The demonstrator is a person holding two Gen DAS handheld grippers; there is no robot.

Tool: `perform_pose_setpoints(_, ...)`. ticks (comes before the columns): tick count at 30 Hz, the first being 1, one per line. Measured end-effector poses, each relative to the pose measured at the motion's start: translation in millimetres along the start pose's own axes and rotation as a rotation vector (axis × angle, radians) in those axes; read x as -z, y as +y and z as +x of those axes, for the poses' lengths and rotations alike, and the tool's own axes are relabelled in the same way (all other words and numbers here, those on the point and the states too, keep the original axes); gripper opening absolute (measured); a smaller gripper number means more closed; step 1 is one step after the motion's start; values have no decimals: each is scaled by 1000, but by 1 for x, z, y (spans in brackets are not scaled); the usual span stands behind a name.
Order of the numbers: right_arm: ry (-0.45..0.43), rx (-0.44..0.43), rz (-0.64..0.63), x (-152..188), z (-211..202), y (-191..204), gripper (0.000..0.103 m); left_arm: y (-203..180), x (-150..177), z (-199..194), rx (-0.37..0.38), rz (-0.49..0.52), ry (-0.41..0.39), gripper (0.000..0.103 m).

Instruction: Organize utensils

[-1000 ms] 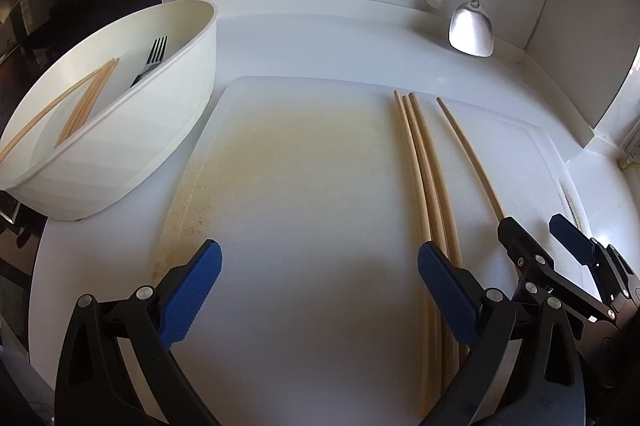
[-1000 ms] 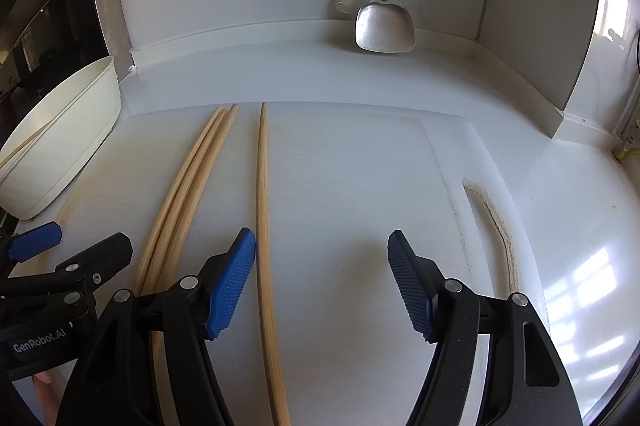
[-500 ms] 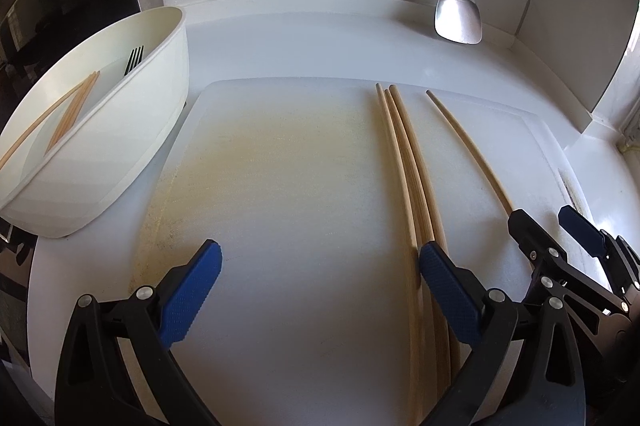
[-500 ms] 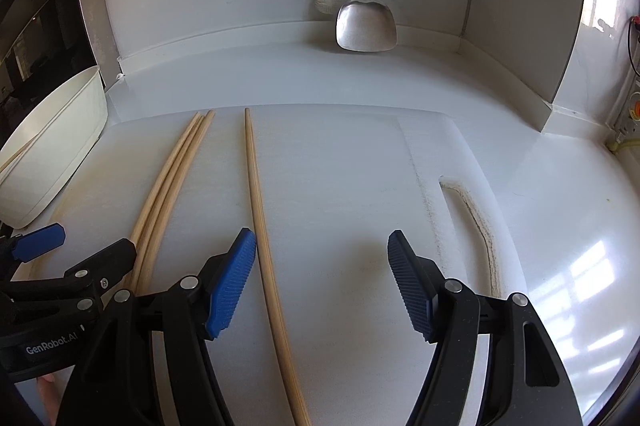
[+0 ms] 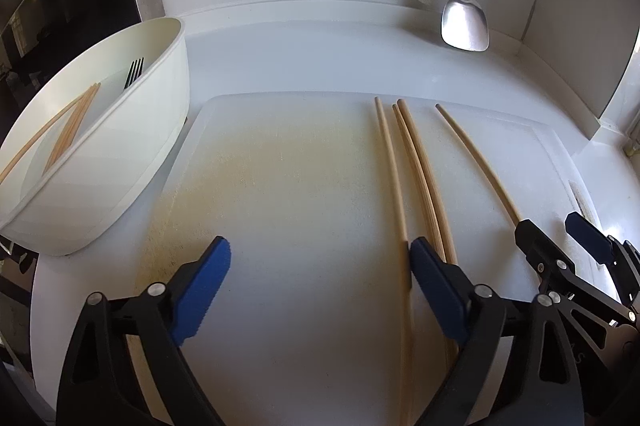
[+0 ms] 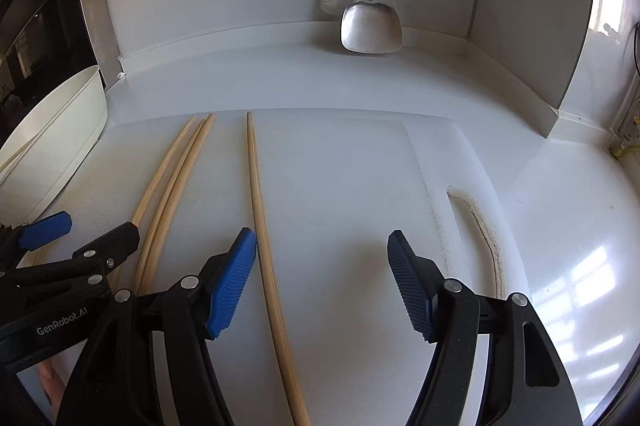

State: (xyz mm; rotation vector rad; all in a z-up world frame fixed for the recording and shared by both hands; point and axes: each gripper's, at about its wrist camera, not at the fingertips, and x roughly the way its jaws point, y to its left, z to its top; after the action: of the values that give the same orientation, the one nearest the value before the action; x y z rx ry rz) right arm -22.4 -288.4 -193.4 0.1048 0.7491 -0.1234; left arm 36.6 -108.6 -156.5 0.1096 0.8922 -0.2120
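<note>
White "GenRobot.AI" lettering on closing left tongs point(image 6: 44, 230), chopstick point(image 5: 394, 186) between; right tongs point(image 6: 322, 282) open.

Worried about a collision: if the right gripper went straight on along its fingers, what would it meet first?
Probably the white cutting board; the right gripper angles down at it, with the lone wooden chopstick just inside its left pad. Depth is unclear.

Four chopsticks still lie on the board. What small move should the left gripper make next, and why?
Probably finish closing. The left gripper straddles the leftmost chopstick, its jaws closing; the right pad seems to touch it, the left pad stands well off. Gripped, it could join the chopsticks already in the tub.
</note>
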Motion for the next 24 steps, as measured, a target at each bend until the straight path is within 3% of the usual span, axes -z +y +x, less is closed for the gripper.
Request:
perform_pose_setpoints(10, -11, -45, -88, 0, -6, 21, 9, -2, 1, -10, 21, 33, -24, 8)
perform_pose_setpoints(24, 19, -114, 11, -2, -26, 5, 6, 5, 3, -29, 69, 10, 24, 7)
